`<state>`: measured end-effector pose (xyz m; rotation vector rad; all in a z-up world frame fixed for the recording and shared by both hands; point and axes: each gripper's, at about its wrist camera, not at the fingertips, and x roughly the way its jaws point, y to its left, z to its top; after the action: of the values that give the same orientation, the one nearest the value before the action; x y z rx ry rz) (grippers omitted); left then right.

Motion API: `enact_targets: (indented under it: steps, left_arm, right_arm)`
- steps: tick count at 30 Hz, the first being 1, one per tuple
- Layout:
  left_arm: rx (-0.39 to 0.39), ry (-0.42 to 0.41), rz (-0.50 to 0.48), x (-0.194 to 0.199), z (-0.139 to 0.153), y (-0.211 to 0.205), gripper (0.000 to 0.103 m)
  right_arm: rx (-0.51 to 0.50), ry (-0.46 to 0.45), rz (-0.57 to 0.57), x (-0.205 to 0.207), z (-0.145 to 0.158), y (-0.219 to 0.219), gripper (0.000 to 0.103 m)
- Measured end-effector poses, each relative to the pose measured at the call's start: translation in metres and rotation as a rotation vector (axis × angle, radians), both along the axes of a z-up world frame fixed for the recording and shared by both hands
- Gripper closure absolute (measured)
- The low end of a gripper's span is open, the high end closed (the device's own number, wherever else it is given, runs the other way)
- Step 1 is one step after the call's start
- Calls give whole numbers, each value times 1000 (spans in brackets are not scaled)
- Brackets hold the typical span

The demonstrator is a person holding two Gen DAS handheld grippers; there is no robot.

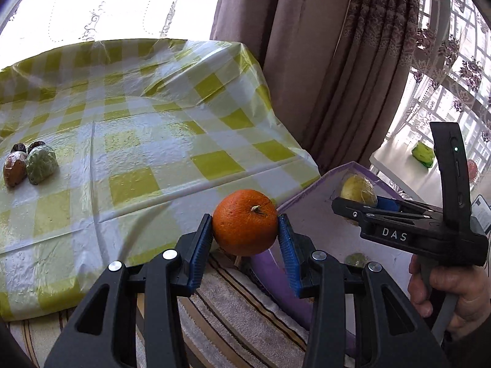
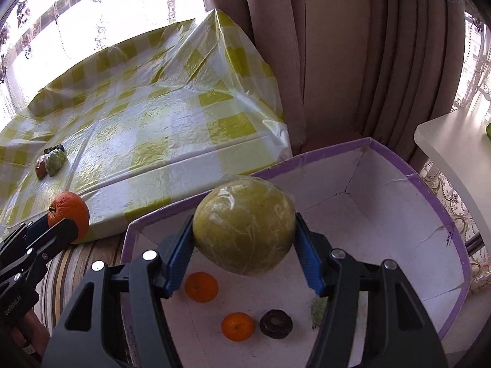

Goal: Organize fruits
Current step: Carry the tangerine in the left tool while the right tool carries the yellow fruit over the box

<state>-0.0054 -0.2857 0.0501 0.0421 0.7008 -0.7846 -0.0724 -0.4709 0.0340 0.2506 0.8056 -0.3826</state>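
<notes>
My left gripper (image 1: 245, 224) is shut on an orange (image 1: 245, 222) and holds it above the table's near edge, beside the purple-rimmed box (image 1: 310, 211). It also shows in the right wrist view (image 2: 66, 219). My right gripper (image 2: 244, 233) is shut on a large plastic-wrapped yellow-green fruit (image 2: 244, 233) and holds it over the box (image 2: 414, 181). Inside the box lie two small oranges (image 2: 201, 286) (image 2: 238, 326), a dark round fruit (image 2: 276, 324) and a partly hidden green item (image 2: 319, 308).
Several wrapped fruits (image 1: 29, 162) lie on the yellow-checked tablecloth (image 1: 138, 141) at the far left. Brown curtains (image 2: 353, 61) hang behind the box. A white ledge (image 2: 451, 144) with a green object (image 1: 424, 154) stands at the right. A striped rug (image 1: 233, 316) lies below.
</notes>
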Motion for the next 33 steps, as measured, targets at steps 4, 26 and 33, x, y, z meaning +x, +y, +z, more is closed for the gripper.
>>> enact_targets:
  steps: [4,26,33]
  left_arm:
    - [53,-15,-122,-15,-5,-37,62]
    - [448,71,-393,-33,-77,-145,62]
    - [499,55,-399,-36,-86,-148,62]
  right_arm:
    - [15,15,-40,-7,-7,-20,41]
    - [-13,199,-152,-5,-40,-52,41]
    - [-15,243,-153,-1,-48,-52,41]
